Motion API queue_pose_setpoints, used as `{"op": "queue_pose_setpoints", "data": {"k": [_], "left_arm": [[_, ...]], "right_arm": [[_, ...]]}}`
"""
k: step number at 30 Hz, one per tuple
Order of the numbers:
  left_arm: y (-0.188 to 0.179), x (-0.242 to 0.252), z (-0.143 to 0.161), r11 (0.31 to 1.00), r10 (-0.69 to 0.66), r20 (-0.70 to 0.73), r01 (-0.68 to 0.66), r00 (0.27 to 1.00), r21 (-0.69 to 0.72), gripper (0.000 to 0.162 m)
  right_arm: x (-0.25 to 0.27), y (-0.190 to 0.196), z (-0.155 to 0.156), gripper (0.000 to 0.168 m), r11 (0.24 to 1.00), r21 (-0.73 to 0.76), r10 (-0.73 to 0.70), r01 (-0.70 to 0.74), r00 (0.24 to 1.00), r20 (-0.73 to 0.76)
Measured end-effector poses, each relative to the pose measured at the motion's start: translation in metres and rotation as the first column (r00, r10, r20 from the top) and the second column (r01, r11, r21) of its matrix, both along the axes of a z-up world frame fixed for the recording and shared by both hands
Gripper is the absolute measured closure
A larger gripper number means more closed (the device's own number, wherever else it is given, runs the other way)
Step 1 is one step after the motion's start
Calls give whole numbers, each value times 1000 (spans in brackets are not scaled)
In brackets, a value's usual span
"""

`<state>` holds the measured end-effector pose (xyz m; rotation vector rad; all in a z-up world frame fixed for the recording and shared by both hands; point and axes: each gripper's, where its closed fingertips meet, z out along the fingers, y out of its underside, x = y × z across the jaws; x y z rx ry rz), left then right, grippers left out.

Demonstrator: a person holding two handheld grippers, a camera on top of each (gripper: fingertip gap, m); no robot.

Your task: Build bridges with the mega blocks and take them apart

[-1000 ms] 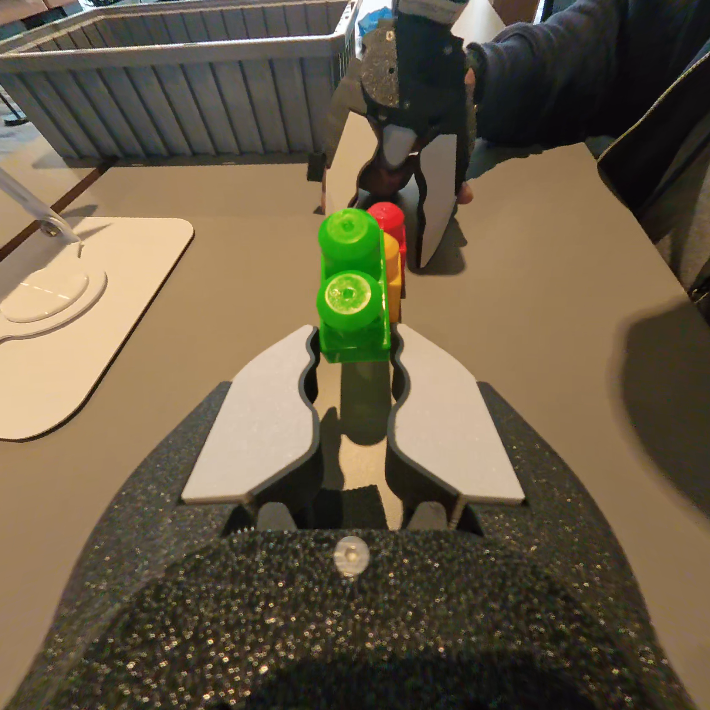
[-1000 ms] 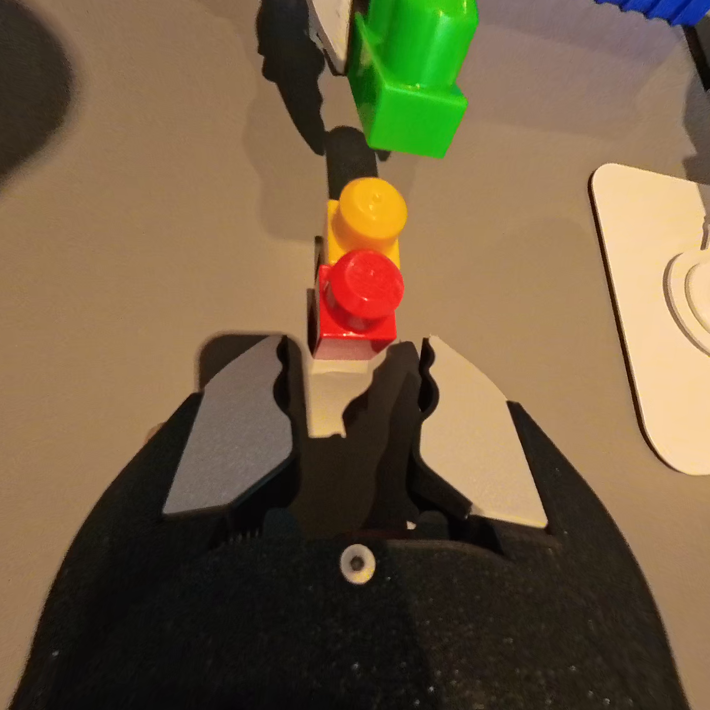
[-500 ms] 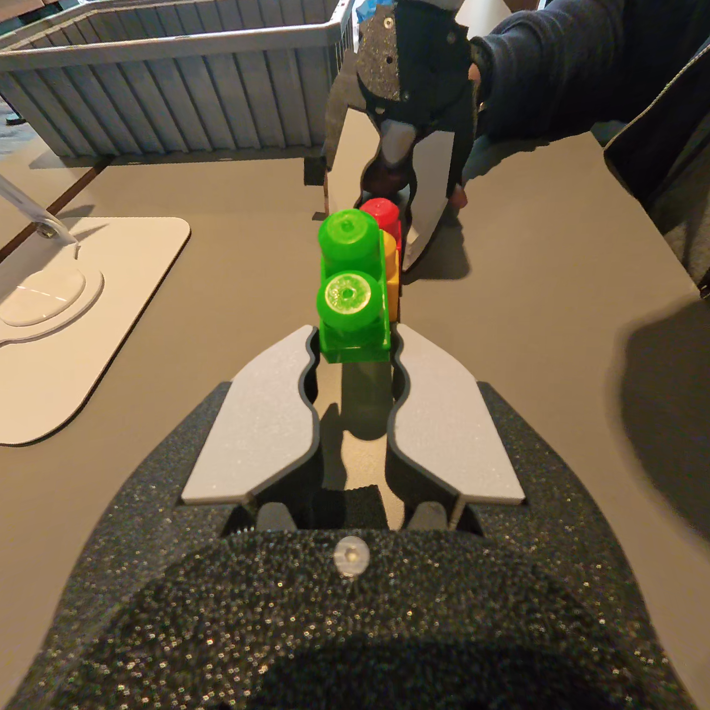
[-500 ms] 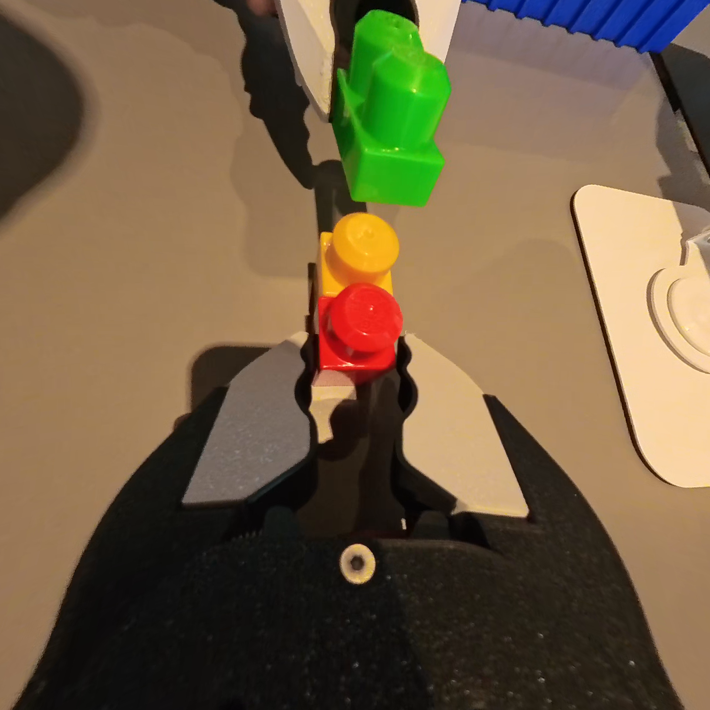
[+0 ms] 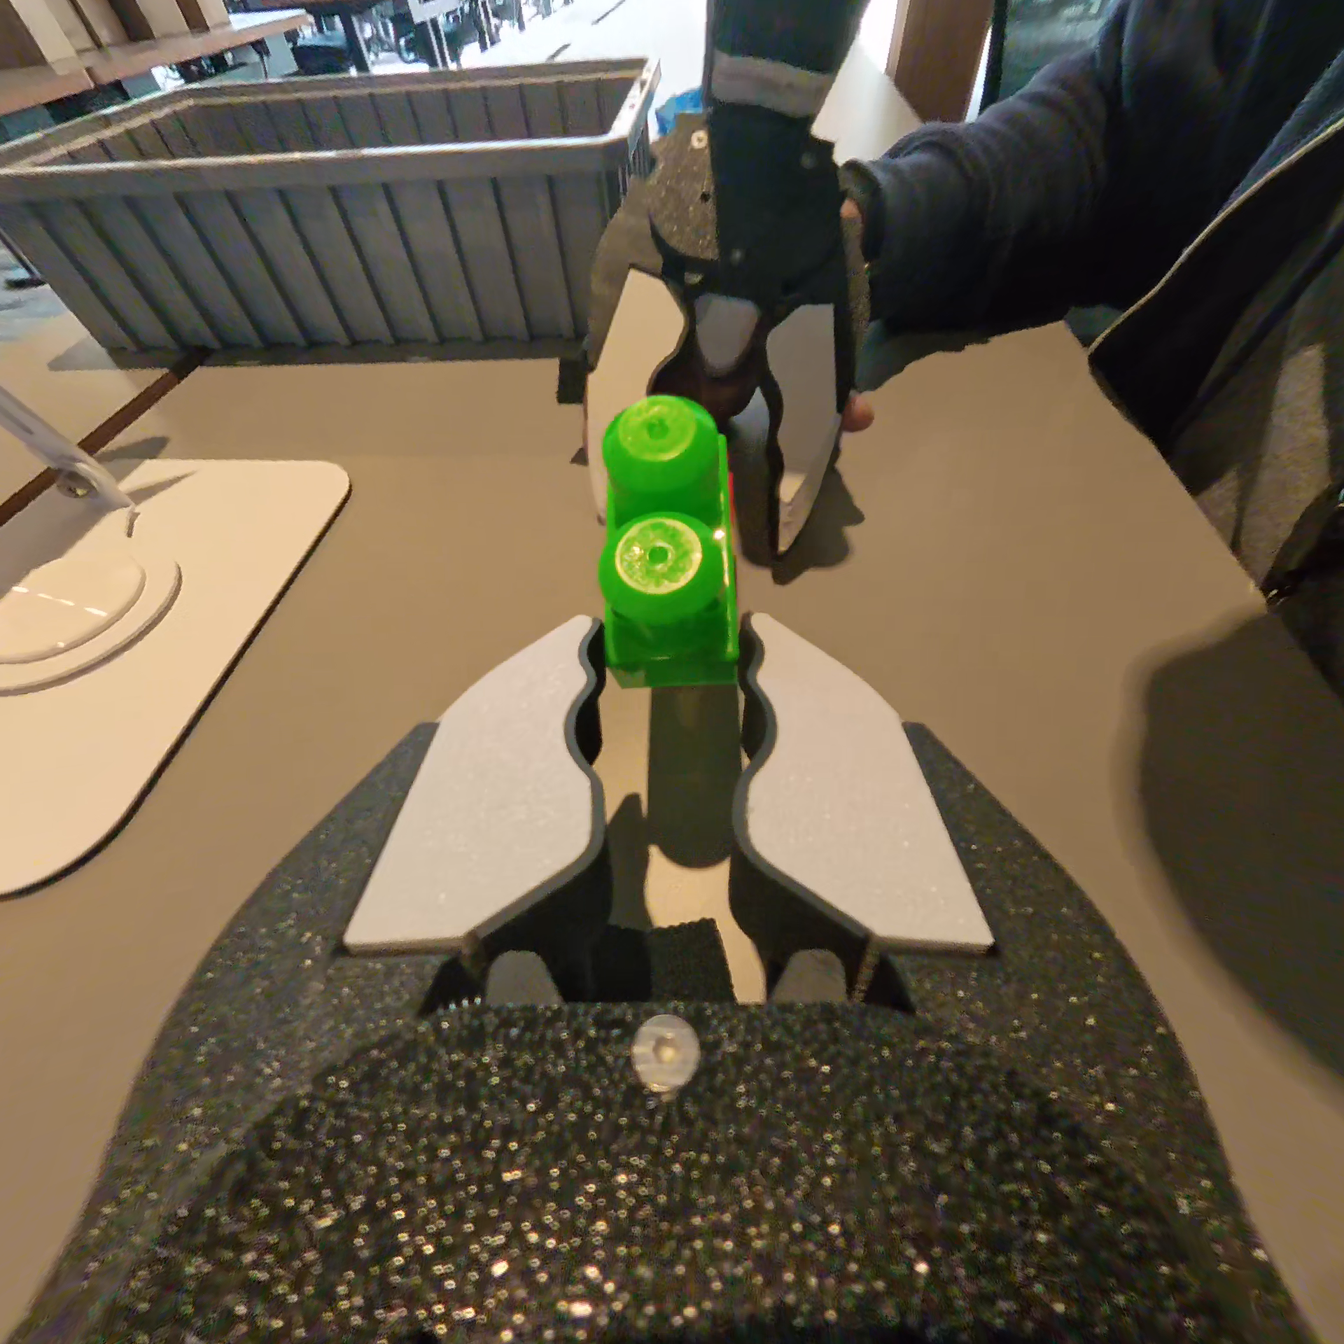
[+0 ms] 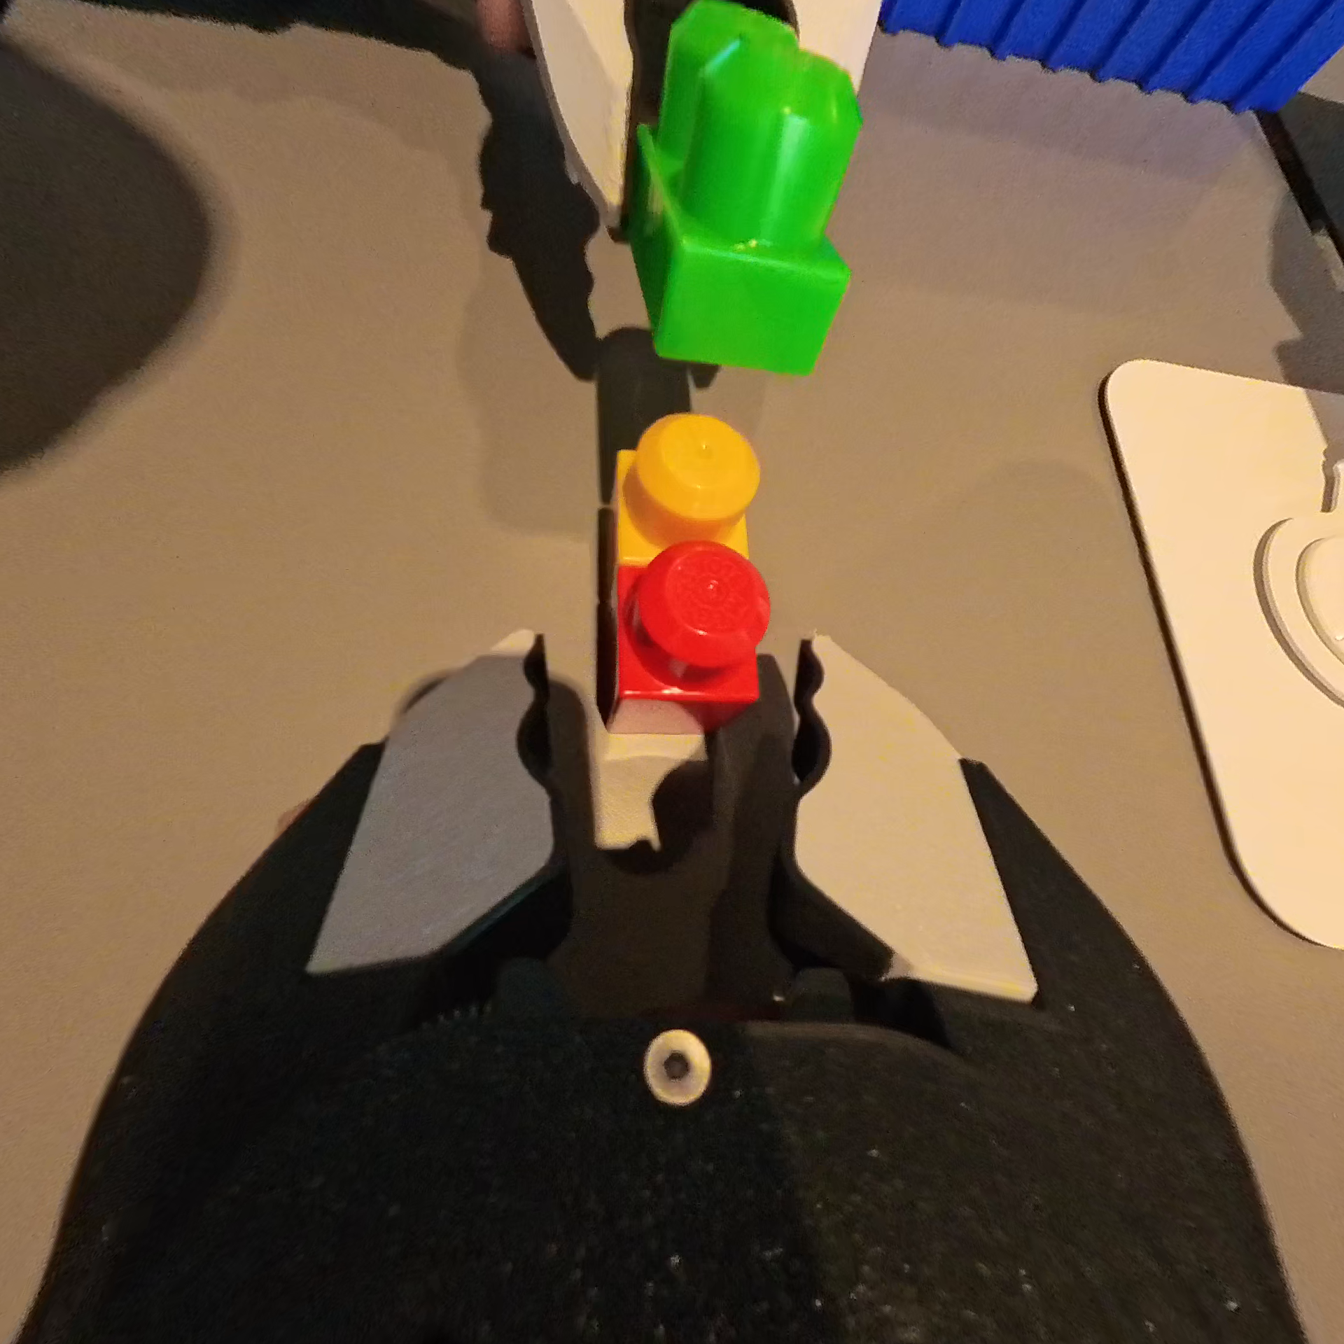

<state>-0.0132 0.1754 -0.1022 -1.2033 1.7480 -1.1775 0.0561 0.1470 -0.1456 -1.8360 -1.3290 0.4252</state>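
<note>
Green block (image 5: pixel 668 567) with two studs sits clamped between the tips of your left gripper (image 5: pixel 673 654), held above the grey table (image 5: pixel 982 618) in the left wrist view. Just behind it only a sliver of the red block shows, and far beyond stands your right gripper (image 5: pixel 698 465), jaws apart, tips near the table. A grey crate (image 5: pixel 327 240) is far left, a white board (image 5: pixel 182 618) near left.

In the right wrist view, the yellow block (image 6: pixel 691 487) and red block (image 6: pixel 691 633) stand touching on the table, red one nearer. Half a second ago your right gripper (image 6: pixel 669 647) had closed in around the red block; now its jaws are wider and the block lies just ahead of the tips, not between them. The green block (image 6: pixel 742 204) has come closer and hangs above and beyond the yellow one. I judge the right hand has let go, so the green piece can be pressed across both as the span.
</note>
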Motion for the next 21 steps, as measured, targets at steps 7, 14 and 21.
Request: {"op": "queue_pose_setpoints", "data": {"k": [7,14,21], "left_arm": [[-11,20,-4,999,-32,-31,33,999,21,127],[-11,31,0,997,-20,-55,24,998,73,128],[-14,42,-3,992,-29,-90,40,996,121,127]], "right_arm": [[-6,-5,28,94,999,20,52,-49,980,-192],[-10,-4,31,99,997,71,49,-36,982,-181],[-7,-2,41,106,994,104,38,-16,977,-210]]}}
